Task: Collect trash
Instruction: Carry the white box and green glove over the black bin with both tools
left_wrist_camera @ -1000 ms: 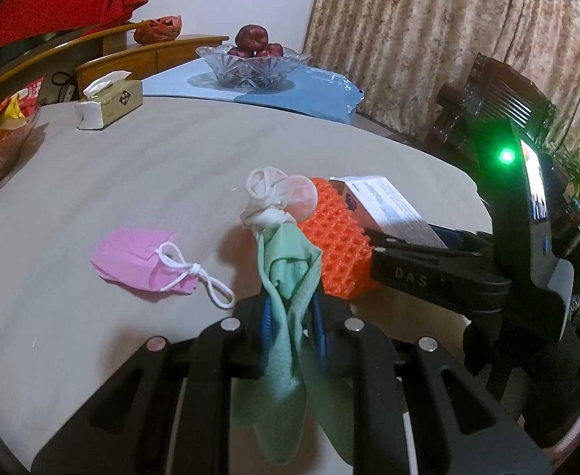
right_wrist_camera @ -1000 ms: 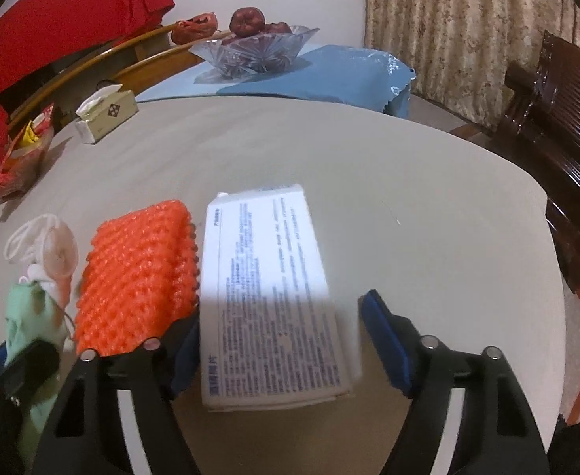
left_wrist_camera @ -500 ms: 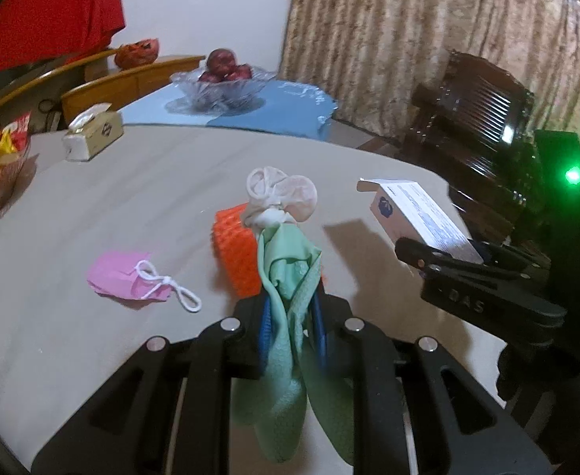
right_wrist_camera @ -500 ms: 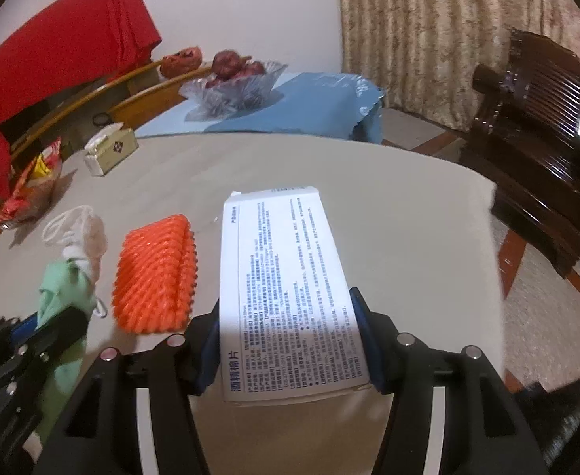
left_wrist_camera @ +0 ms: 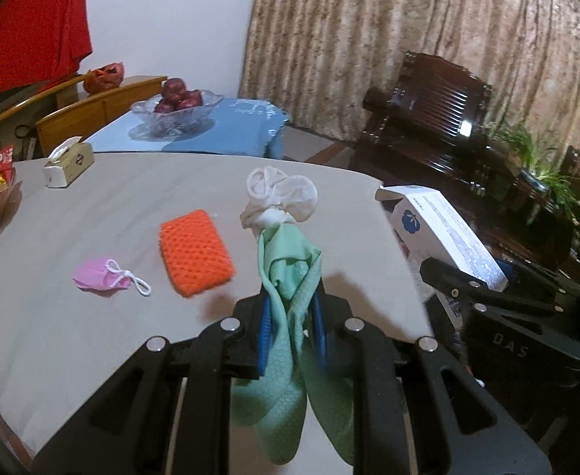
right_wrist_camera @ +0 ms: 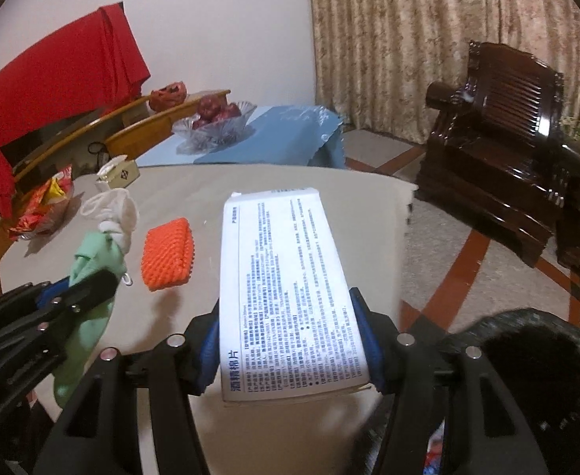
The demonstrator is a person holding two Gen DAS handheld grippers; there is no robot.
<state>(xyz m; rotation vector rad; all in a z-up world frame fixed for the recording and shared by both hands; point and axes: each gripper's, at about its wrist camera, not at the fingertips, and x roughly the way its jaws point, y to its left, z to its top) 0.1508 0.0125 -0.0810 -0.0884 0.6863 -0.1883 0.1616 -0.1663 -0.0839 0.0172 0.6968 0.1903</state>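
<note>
We had two catches in hand at once. The left gripper (left_wrist_camera: 291,330) carried a pale green glove (left_wrist_camera: 290,297) with a whitish, bunched cuff (left_wrist_camera: 280,198) sticking up ahead of the blue pads; the jaws were pinched on its middle, and the loose ends hung below them, clear of the worktop (left_wrist_camera: 72,336). The right gripper (right_wrist_camera: 292,342) had its jaws clamped on the two long sides of a white box (right_wrist_camera: 286,277) covered in blue print, its far end reaching forward above the worktop edge. Down on the worktop lay an orange mesh sleeve (left_wrist_camera: 195,251) and a pink face mask (left_wrist_camera: 102,275) with a white loop, near each other and apart from both grippers. The box's print was too blurred to read, perhaps a medical pack.
</note>
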